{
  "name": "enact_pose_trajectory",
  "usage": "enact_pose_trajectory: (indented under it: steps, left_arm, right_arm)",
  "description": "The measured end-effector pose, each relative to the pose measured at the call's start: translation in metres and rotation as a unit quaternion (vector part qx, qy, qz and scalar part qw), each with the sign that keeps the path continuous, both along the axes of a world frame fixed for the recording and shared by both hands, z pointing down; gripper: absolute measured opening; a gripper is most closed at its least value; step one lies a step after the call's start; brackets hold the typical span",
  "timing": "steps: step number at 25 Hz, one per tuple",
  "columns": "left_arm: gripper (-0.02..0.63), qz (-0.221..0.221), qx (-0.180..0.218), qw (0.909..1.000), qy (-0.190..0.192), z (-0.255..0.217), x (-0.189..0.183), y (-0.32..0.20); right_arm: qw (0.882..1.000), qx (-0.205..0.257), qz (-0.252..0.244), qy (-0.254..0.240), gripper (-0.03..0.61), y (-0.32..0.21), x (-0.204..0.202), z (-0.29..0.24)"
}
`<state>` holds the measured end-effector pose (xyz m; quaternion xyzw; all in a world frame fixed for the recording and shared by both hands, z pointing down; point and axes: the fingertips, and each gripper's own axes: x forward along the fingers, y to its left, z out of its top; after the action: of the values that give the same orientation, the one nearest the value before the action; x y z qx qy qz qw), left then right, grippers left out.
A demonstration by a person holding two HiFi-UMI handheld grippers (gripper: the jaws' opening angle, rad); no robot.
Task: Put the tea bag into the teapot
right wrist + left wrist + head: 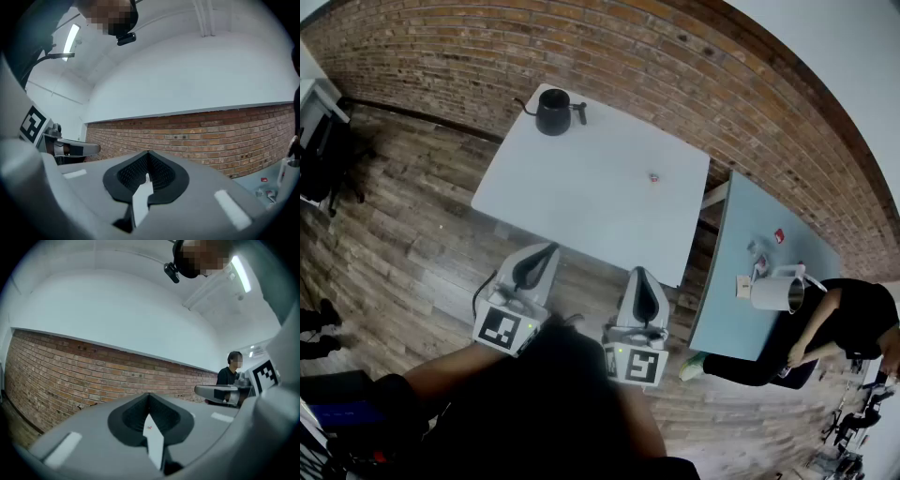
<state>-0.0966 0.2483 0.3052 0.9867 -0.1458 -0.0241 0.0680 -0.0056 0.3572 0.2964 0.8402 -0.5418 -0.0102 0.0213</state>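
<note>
A black teapot (pixel 553 112) with a thin spout and side handle stands at the far left corner of the pale table (pixel 581 202). The tea bag (pixel 654 176), a tiny speck from here, lies on the table's right half. Both grippers hover level just off the near edge, well short of both objects. My left gripper (pixel 546 251) is shut, its dark pads meeting at the tip (pixel 149 397) with nothing between them. My right gripper (pixel 640 274) is also shut and empty (pixel 147 154). Neither gripper view shows the teapot.
A second blue-grey table (pixel 741 281) stands to the right with a white pitcher (pixel 778 292) and small items; a person in black (pixel 853 319) sits at it. A brick wall (pixel 694 75) runs behind. A dark chair (pixel 323 155) stands at the far left on the plank floor.
</note>
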Motion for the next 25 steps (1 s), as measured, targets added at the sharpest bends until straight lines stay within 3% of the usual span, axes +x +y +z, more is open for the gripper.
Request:
enact_pose_trajectory:
  steps: [3,6,9,25]
  left_arm:
    - [-0.002,0.001,0.014,0.9999,-0.009,0.005,-0.001,-0.001]
    - [-0.002,-0.001,0.004,0.9999,-0.01,0.007,-0.002,0.0]
    - [-0.002,-0.006,-0.009,0.9999,-0.004,0.005,-0.002,-0.001]
    - [-0.002,-0.007,0.008,0.9999,0.005,0.007,0.006,0.022]
  right_arm:
    - [1.0,0.008,0.0,0.007,0.0,0.0,0.0,-0.002]
    - [1.0,0.019,-0.002,0.006,0.0,0.003,-0.002,-0.003]
    - [1.0,0.014,-0.01,-0.004,0.002,0.003,-0.004,0.002]
    - [1.0,-0.007,-0.017,-0.013,0.002,0.013,-0.001,0.011]
